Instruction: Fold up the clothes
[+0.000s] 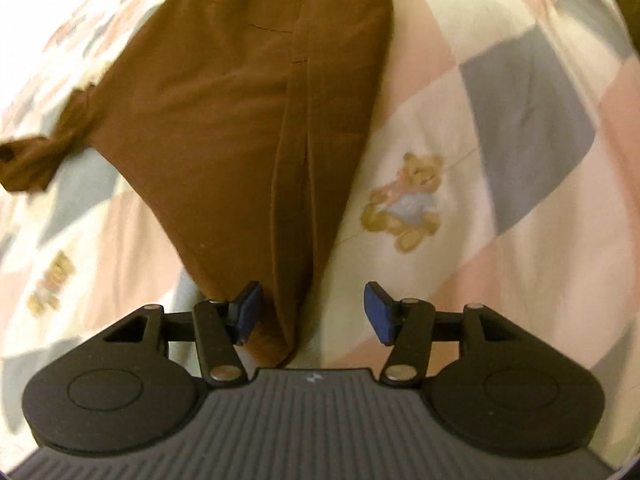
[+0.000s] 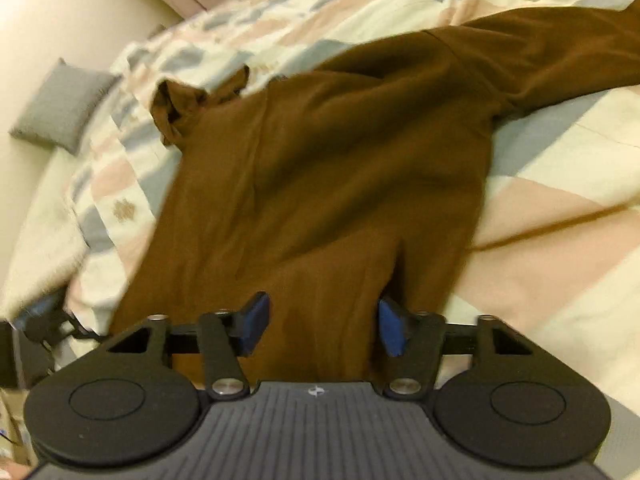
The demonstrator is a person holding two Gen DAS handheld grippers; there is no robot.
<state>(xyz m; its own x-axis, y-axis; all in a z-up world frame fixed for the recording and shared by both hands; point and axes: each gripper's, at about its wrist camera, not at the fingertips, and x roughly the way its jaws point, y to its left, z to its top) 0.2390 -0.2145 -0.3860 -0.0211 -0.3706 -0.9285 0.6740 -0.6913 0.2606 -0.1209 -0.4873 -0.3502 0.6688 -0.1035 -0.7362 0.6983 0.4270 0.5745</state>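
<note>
Each claw, the left claw [image 1: 314,312] and the right claw [image 2: 320,324], is a black frame with two round flat discs on either side of a grey ribbed centre plate bearing a small white mark. Black linkage arms swing on silver pivot pins. The fingers [image 1: 378,312] end in blue pads [image 2: 256,326].

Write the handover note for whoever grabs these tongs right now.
Left tongs: open, the near corner of the brown shirt between the pads, not gripped.
Right tongs: open, straddling the shirt's near edge, not gripped.
Shirt lies spread on the patchwork quilt, one sleeve stretched out, the other end bunched up.
Done: shirt laid out, roughly.
Left: grip the hem, smooth it, do all folds.
</note>
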